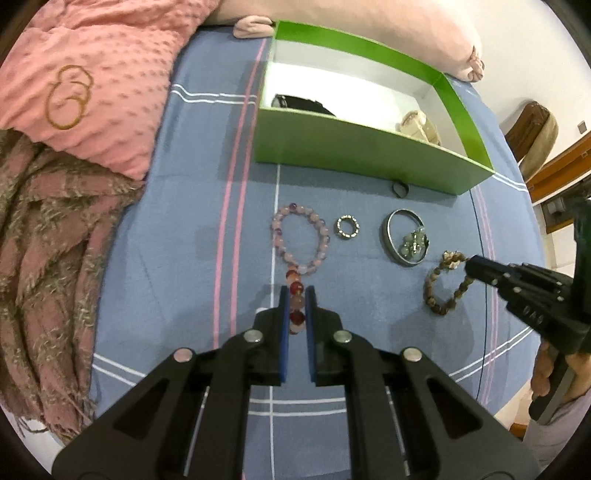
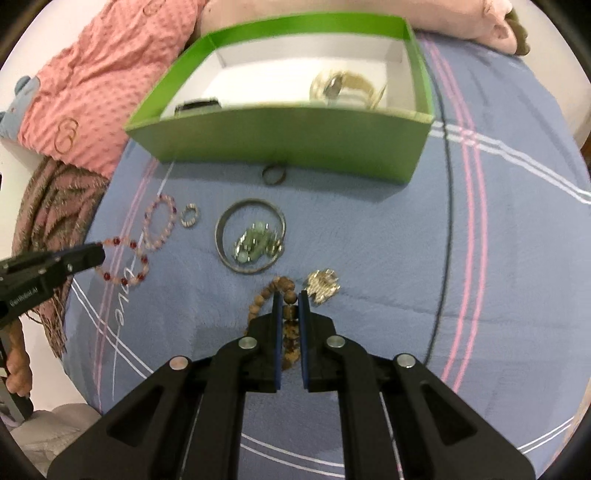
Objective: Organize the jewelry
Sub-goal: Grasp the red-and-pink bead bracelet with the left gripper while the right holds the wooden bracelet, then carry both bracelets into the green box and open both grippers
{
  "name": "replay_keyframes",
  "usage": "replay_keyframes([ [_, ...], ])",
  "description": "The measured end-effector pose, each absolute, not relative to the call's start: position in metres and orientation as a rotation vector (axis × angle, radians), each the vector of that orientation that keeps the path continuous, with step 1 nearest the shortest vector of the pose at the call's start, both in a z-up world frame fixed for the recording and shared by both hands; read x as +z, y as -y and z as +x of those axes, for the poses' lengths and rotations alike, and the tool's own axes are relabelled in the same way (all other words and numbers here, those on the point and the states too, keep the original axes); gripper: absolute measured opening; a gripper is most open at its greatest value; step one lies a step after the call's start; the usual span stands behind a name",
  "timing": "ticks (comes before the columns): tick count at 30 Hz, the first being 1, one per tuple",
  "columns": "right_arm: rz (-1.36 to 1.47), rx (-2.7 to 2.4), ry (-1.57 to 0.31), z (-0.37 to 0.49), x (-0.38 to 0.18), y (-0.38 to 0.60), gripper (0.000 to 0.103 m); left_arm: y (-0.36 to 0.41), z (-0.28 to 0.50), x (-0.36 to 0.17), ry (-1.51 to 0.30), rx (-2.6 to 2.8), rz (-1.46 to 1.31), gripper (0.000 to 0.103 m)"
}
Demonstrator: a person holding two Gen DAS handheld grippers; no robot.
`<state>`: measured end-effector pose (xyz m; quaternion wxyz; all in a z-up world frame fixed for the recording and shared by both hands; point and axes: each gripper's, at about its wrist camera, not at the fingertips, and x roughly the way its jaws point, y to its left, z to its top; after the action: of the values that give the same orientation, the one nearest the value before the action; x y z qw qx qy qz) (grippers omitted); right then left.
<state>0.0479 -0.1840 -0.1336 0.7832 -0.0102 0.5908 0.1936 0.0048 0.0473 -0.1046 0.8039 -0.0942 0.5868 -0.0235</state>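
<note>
My left gripper (image 1: 297, 291) is shut on a red-and-pink bead bracelet (image 1: 297, 308), seen from the right wrist view (image 2: 123, 258) lying on the blue bedspread. My right gripper (image 2: 290, 295) is shut on a brown wooden bead bracelet (image 2: 264, 297), also in the left wrist view (image 1: 448, 291). A green box (image 1: 354, 147) stands beyond, holding a black item (image 1: 299, 103) and pale gold jewelry (image 2: 347, 88). A pink bead bracelet (image 1: 301, 236), a small beaded ring (image 1: 347, 227), a metal bangle (image 1: 406, 236) around green charms, a dark ring (image 1: 400, 190) and a gold charm (image 2: 323, 286) lie on the bedspread.
A pink dotted blanket (image 1: 92, 85) with thin gold hoops (image 1: 68, 98) and a fringed pink-brown scarf (image 1: 48, 258) lie to the left. A pink pillow (image 1: 369, 22) lies behind the box. The bed edge runs along the right side.
</note>
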Motion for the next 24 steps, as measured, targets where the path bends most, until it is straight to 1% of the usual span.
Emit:
replay_keyframes([
  [6,-0.028,0.416,-1.206,0.048,-0.102,0.183,0.007,-0.047,-0.001,-0.085,-1.206,-0.039,-0.158,0.008],
  [18,-0.055,0.438,-1.146,0.037,-0.078,0.164,0.007,-0.018,-0.003,-0.056,-1.119,-0.082,-0.078,0.008],
  [24,-0.051,0.459,-1.085,0.033,-0.053,0.159,0.007,-0.012,-0.003,-0.039,-1.067,-0.099,-0.066,0.008],
])
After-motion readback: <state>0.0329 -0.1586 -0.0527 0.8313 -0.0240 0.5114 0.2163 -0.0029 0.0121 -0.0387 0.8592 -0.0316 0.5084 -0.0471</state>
